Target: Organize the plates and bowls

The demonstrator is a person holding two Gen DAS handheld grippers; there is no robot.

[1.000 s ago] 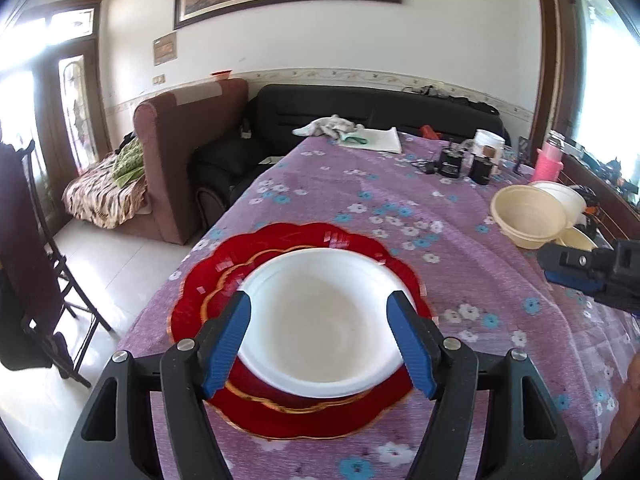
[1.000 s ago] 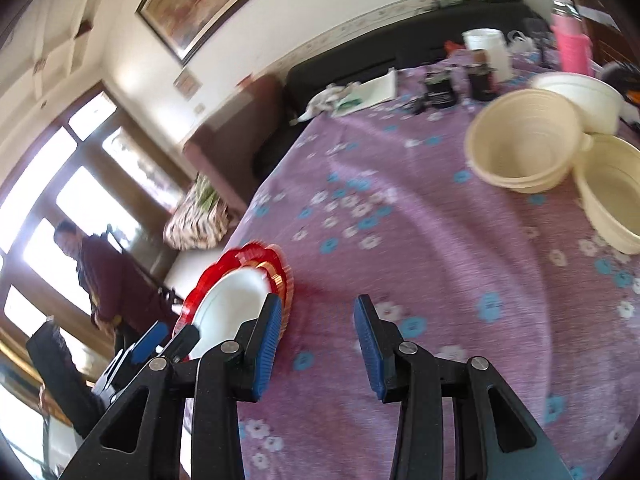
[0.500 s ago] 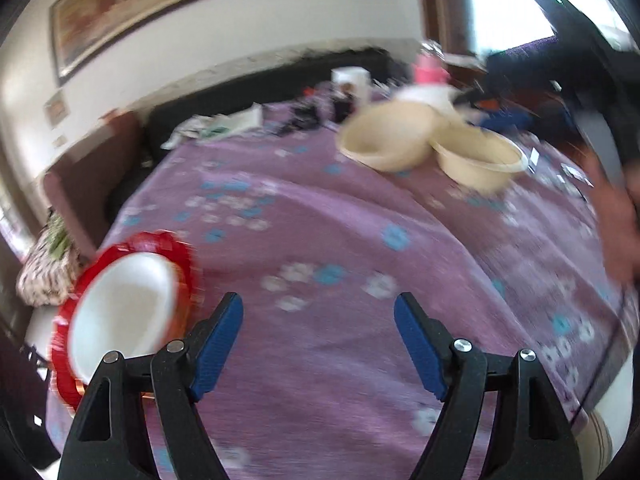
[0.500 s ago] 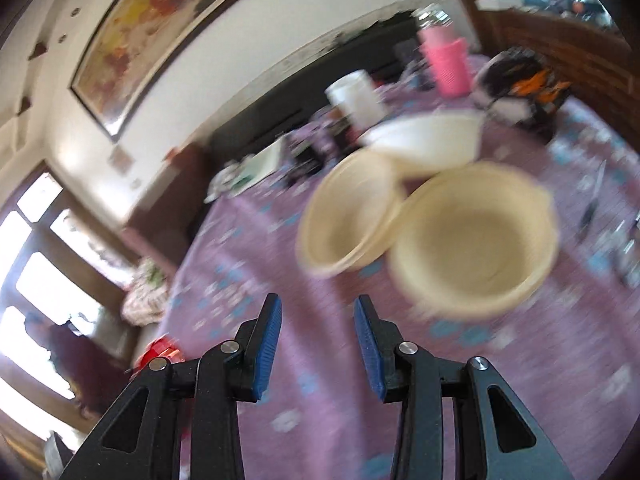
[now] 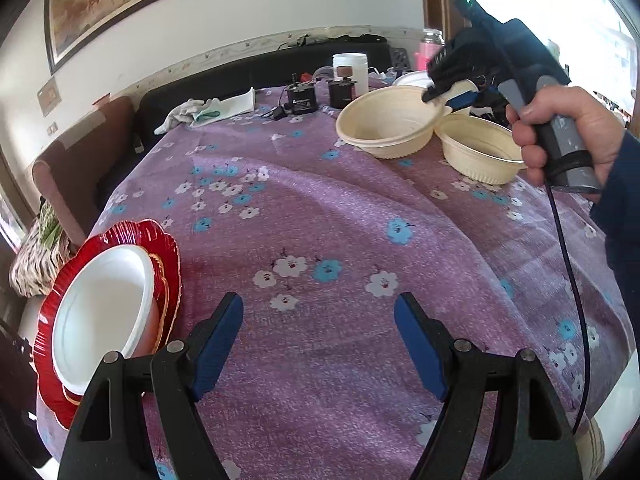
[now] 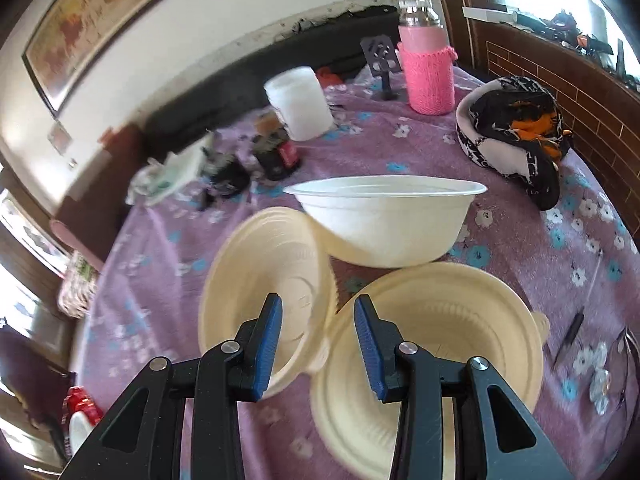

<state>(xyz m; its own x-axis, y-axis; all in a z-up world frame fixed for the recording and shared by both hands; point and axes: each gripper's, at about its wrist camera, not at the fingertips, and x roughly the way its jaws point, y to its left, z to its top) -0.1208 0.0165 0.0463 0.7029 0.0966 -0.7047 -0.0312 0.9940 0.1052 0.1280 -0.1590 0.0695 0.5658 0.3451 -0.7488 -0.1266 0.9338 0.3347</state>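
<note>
We hold the right gripper (image 6: 318,340), fingers apart, over two touching cream ribbed bowls (image 6: 272,280). The left gripper (image 5: 318,344), fingers wide apart, hovers right of the white bowl (image 5: 100,308) on the red scalloped plate (image 5: 164,248).

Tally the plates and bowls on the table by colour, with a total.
Red plates: 1
White bowls: 2, one on the red plate, one behind the cream pair
Cream bowls: 2
Total: 5
</note>
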